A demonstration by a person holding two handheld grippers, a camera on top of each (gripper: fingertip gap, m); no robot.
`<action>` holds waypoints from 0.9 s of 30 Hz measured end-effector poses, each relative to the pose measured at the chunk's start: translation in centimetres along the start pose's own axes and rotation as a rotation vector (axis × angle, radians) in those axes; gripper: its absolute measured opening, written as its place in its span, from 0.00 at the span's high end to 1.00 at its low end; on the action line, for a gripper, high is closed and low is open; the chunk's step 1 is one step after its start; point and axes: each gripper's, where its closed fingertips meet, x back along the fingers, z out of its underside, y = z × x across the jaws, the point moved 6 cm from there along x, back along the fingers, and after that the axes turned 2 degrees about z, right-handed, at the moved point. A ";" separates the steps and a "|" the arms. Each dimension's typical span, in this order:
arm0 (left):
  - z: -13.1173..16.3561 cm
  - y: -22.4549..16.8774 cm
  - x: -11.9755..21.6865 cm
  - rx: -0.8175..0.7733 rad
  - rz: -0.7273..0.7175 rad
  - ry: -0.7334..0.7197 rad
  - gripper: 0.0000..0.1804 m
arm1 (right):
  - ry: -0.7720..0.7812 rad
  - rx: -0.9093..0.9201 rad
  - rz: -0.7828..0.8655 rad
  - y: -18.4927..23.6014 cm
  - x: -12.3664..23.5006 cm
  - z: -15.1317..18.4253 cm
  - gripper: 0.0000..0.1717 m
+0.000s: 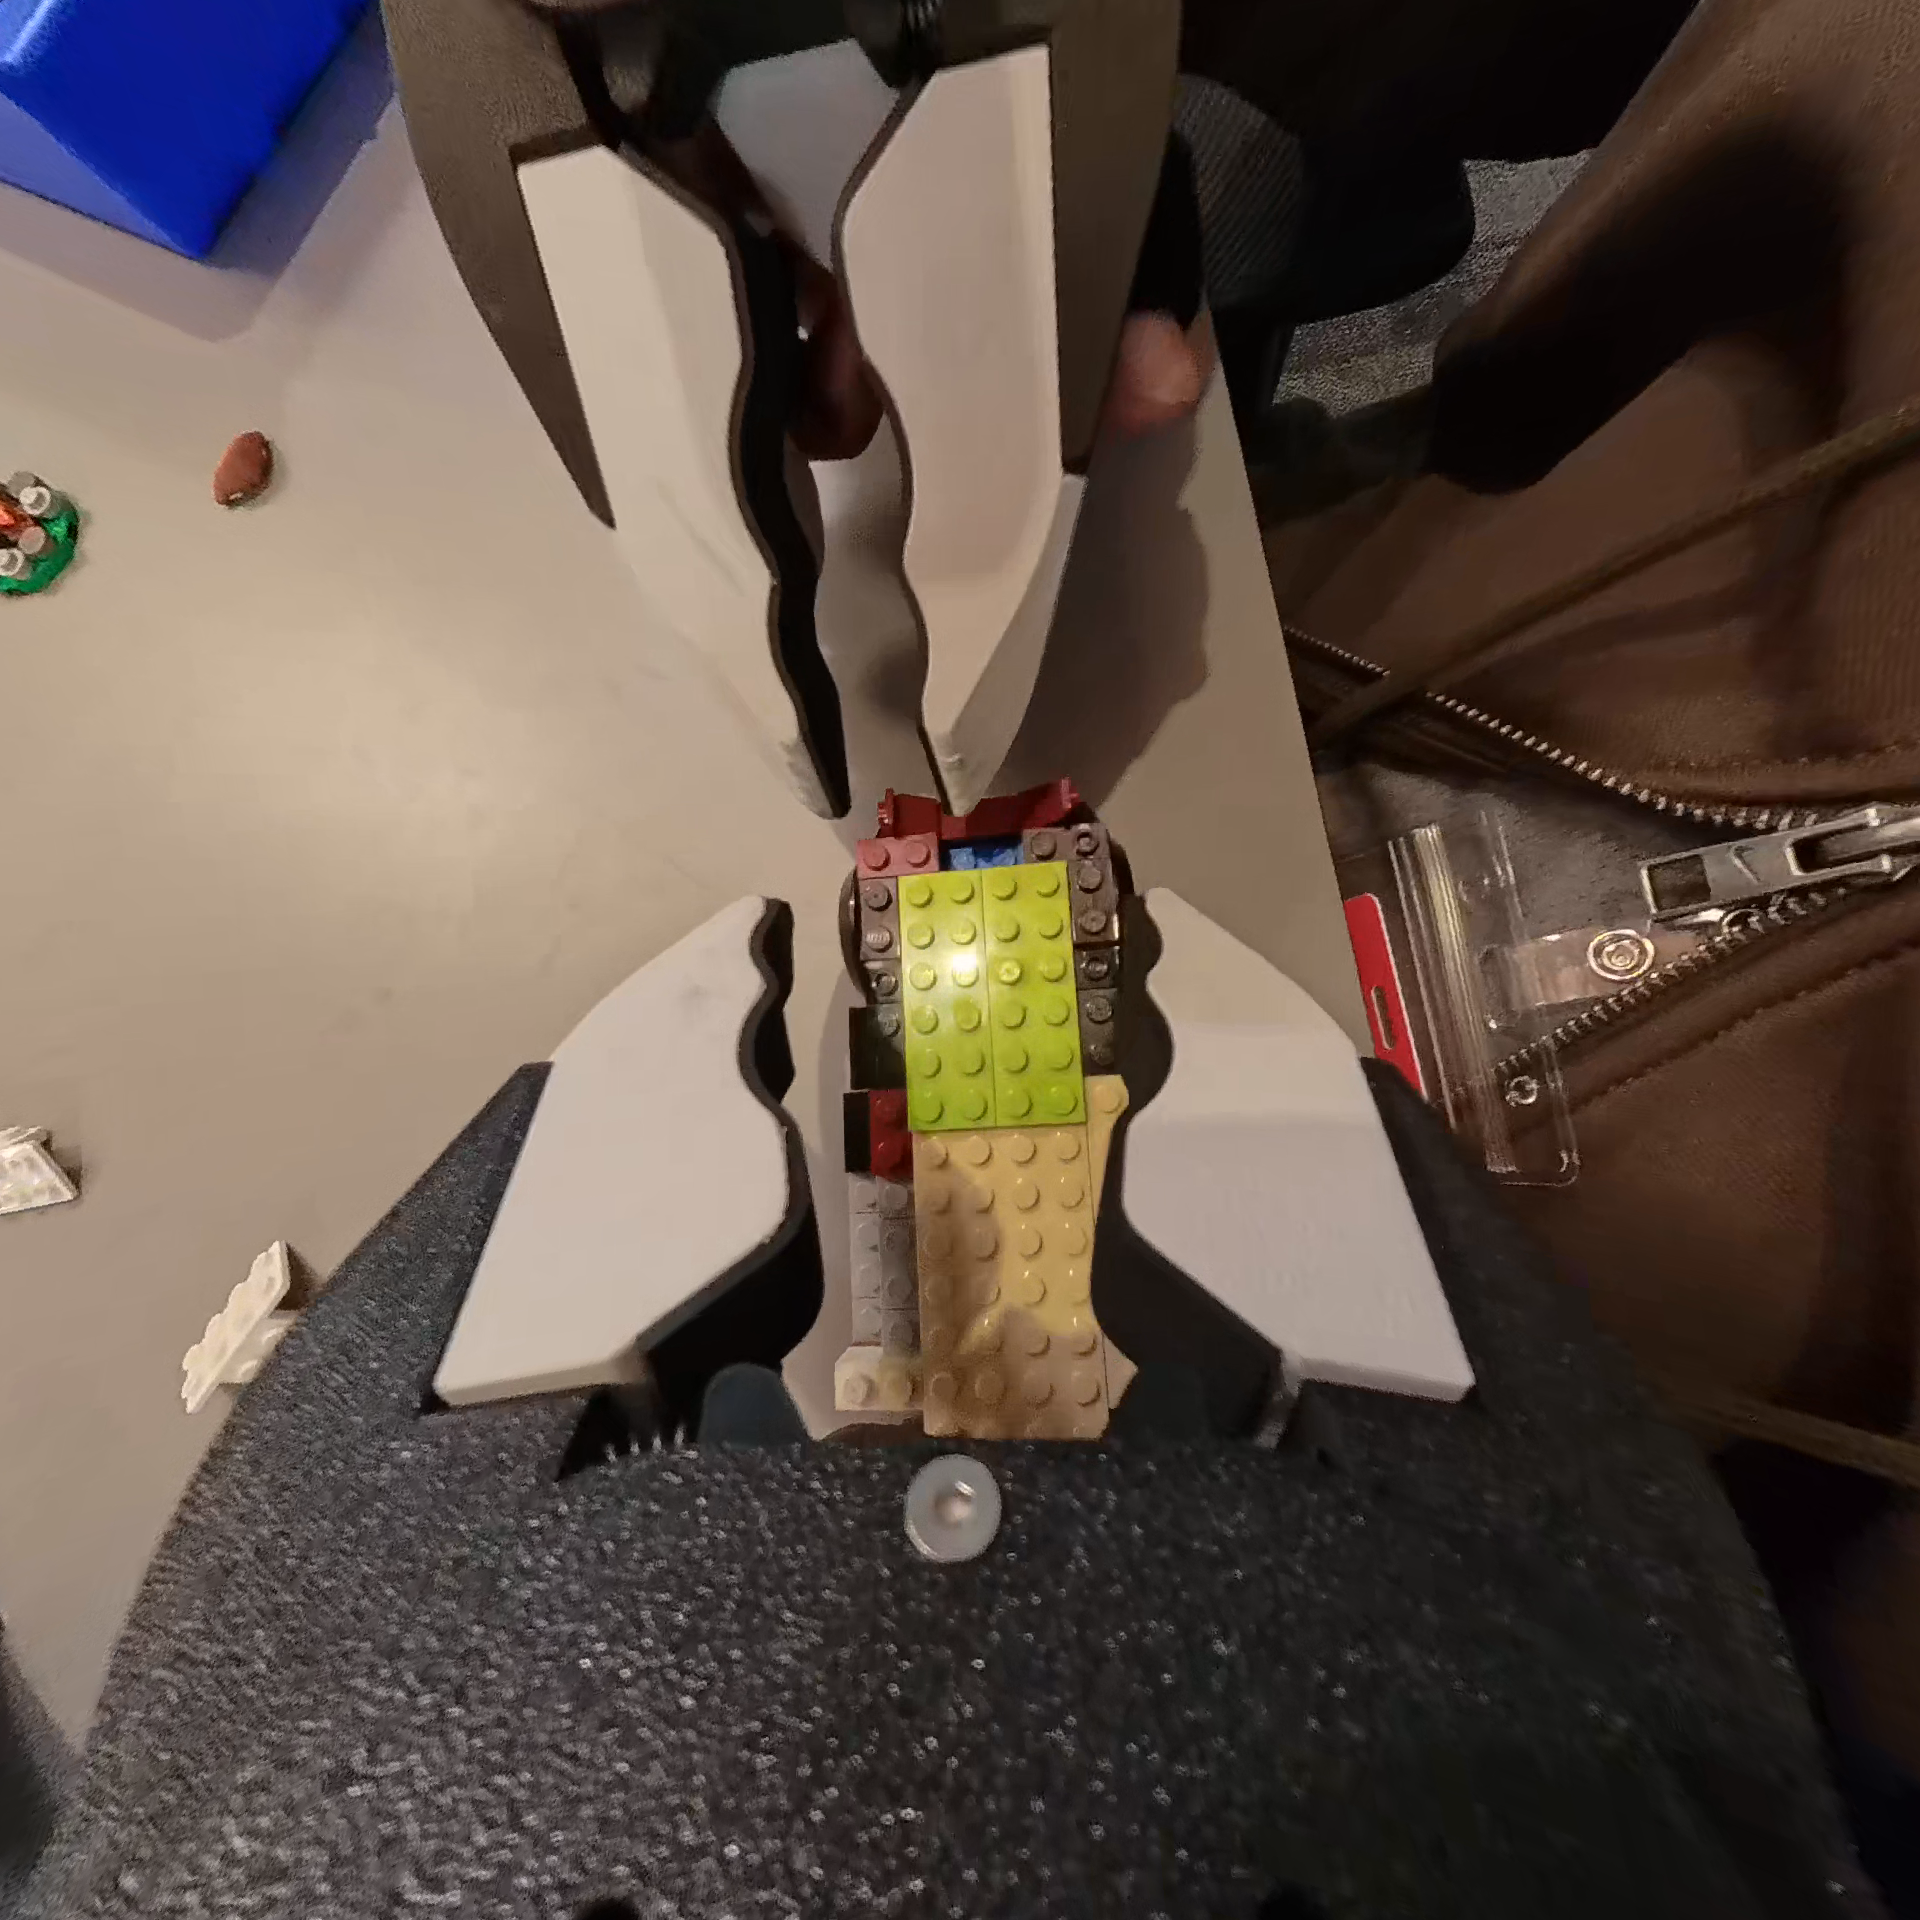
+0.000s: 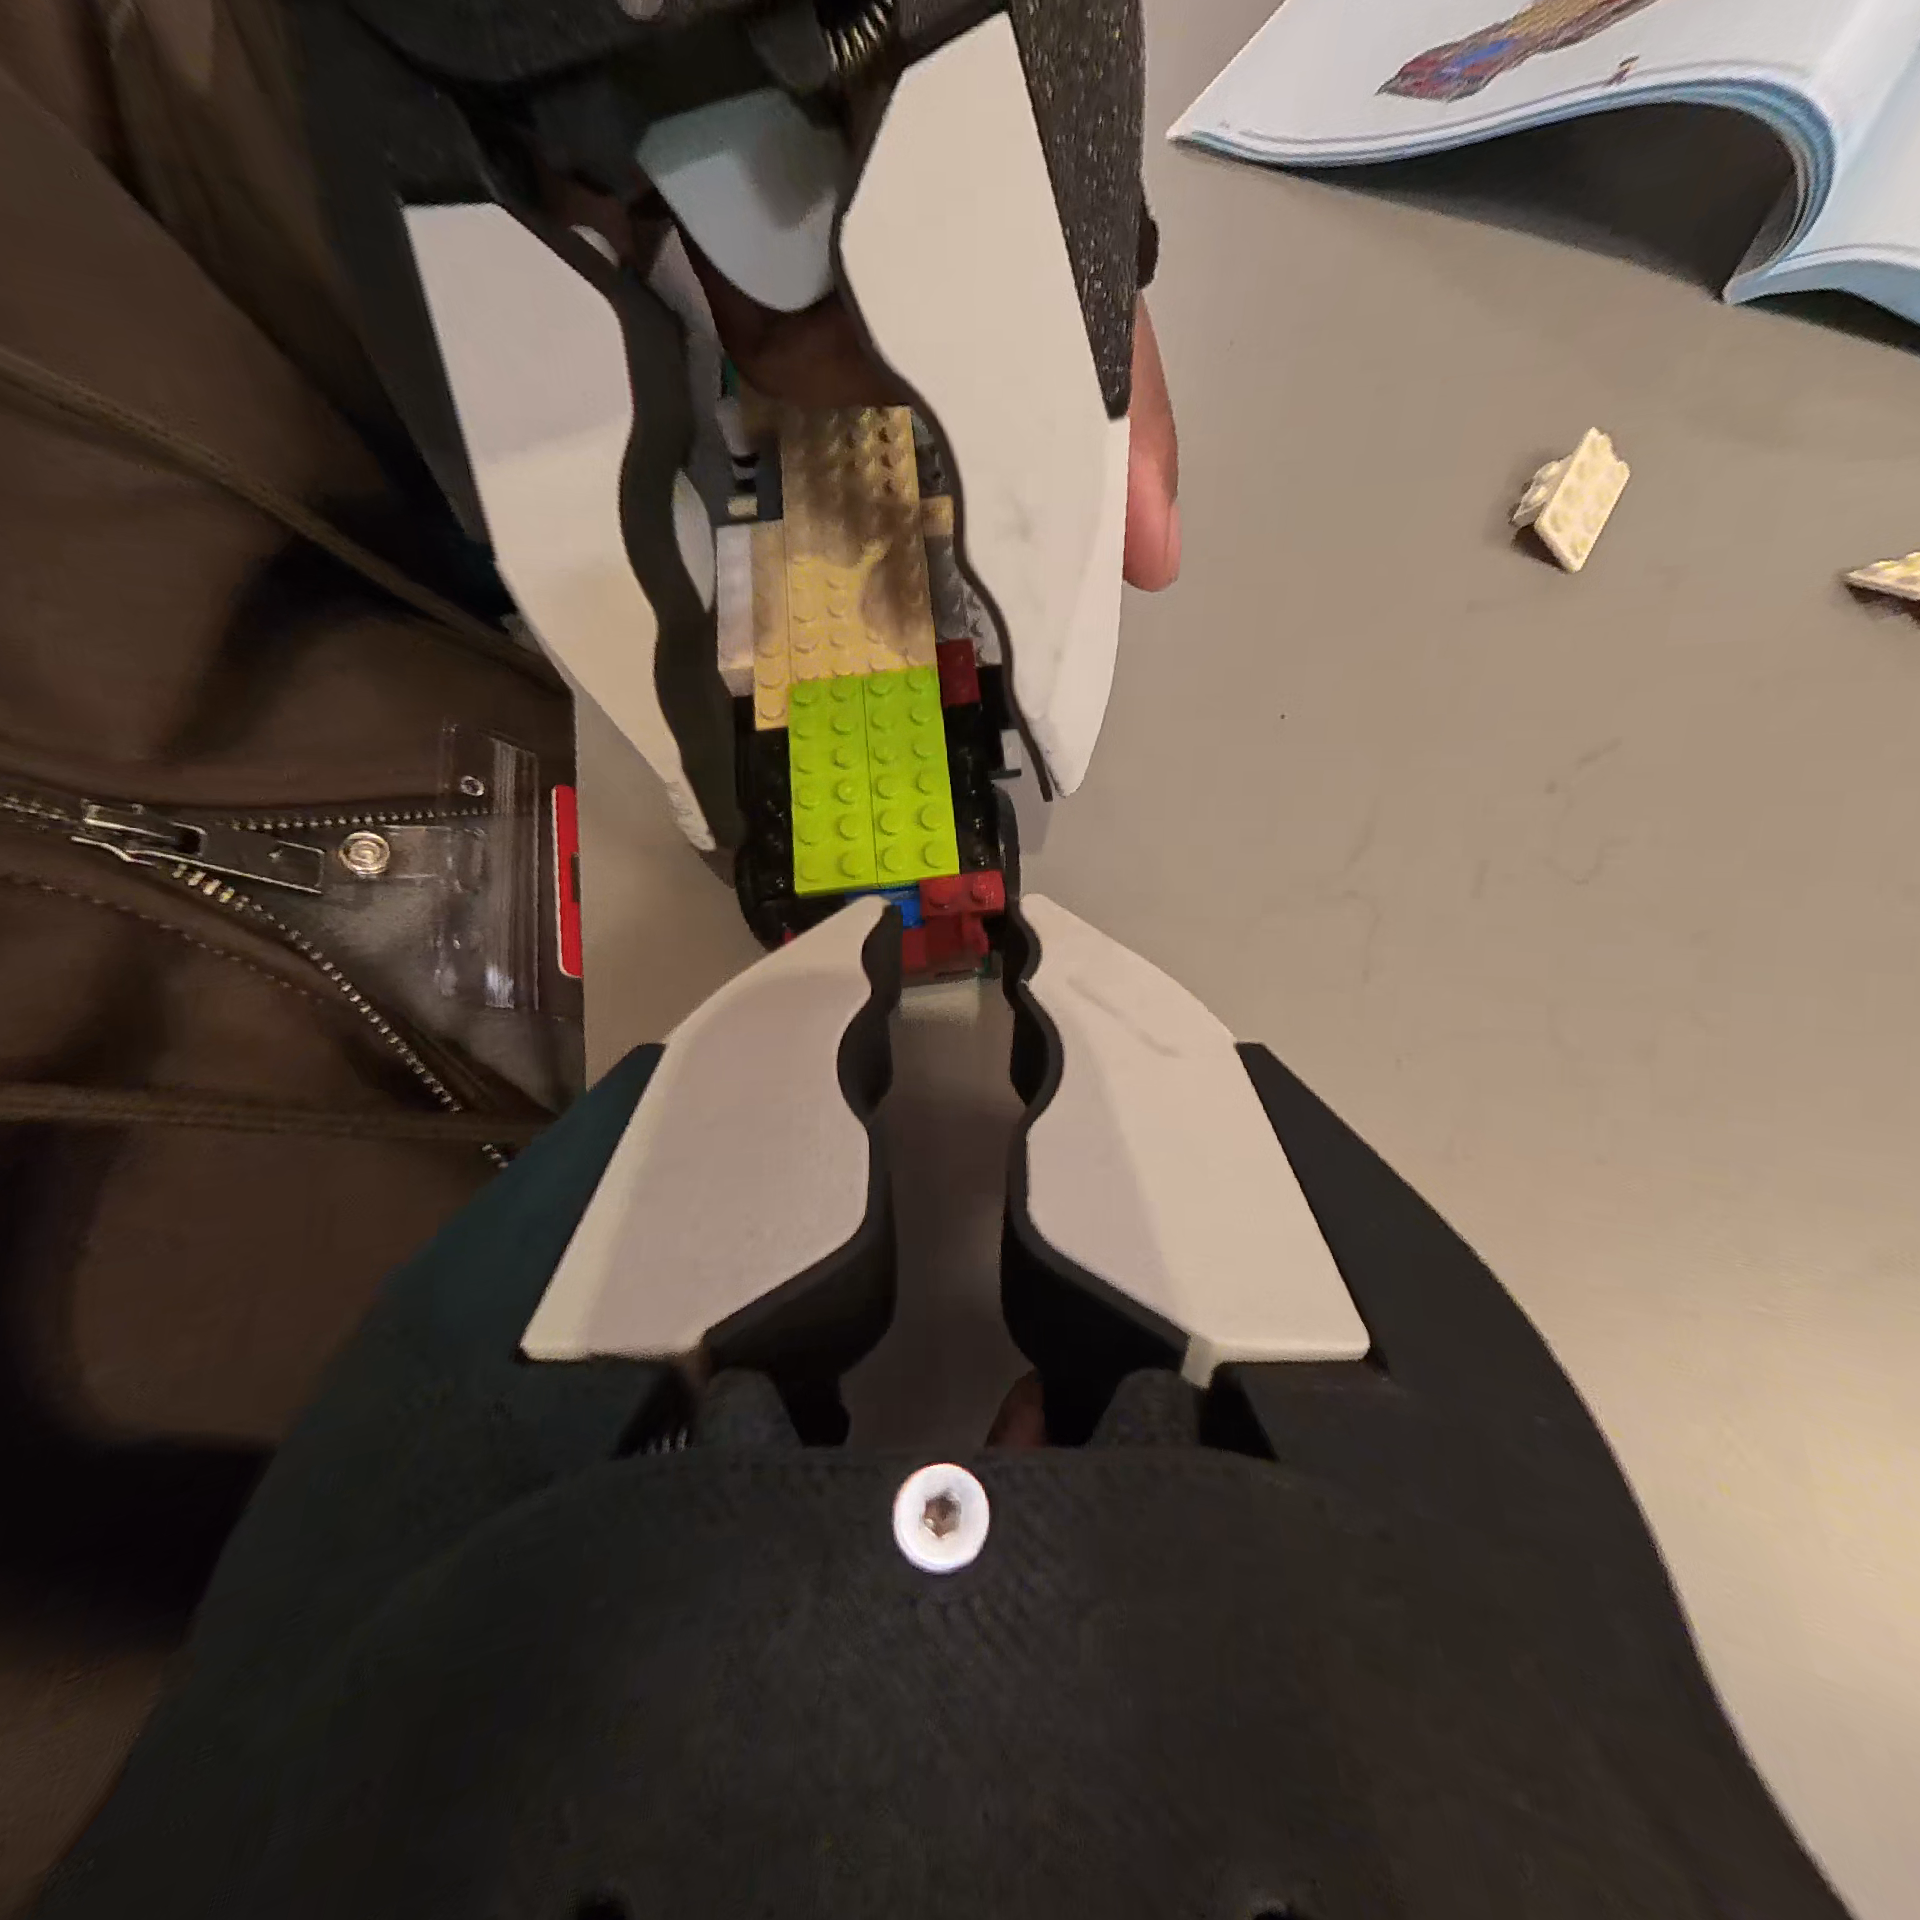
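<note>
A brick-built model (image 1: pixel 987 997) with lime green and tan plates on top, black sides and wheels sits on the beige table (image 1: pixel 416 831). My left gripper (image 1: pixel 966 909) is open. Its fingers flank the model's sides, with table showing between the left finger (image 1: pixel 675 1091) and the model. In the right wrist view the left gripper (image 2: pixel 883 800) reaches in from the top around the same model (image 2: pixel 873 790). My right gripper (image 2: pixel 948 914) straddles a dark red part (image 2: pixel 951 935) at the model's front end, and a thin gap shows beside the pads. It also shows in the left wrist view (image 1: pixel 888 800).
A blue box (image 1: pixel 156 114) stands far left. Loose white plates (image 1: pixel 234 1330), a brown piece (image 1: pixel 242 468) and a green round piece (image 1: pixel 36 535) lie on the table. An open booklet (image 2: pixel 1558 104) and a white plate (image 2: pixel 1574 499) lie right. A person's brown jacket (image 1: pixel 1662 520) is at the table edge. The tips of both grippers are at nearly the same place.
</note>
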 end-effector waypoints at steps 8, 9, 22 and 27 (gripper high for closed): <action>-0.2 -0.1 -1.6 0.028 0.062 0.058 0.63 | 0.074 0.004 -0.037 0.1 -0.7 0.4 0.93; -0.2 -0.1 -1.8 0.028 0.065 0.064 0.63 | 0.074 0.000 -0.035 0.0 -0.7 0.4 0.93; 0.3 0.2 -2.3 0.038 0.055 0.084 0.64 | 0.062 0.058 0.060 0.1 -0.5 0.2 0.94; 0.3 0.2 -2.3 0.043 0.055 0.083 0.64 | 0.043 0.127 0.145 0.7 0.1 0.0 0.94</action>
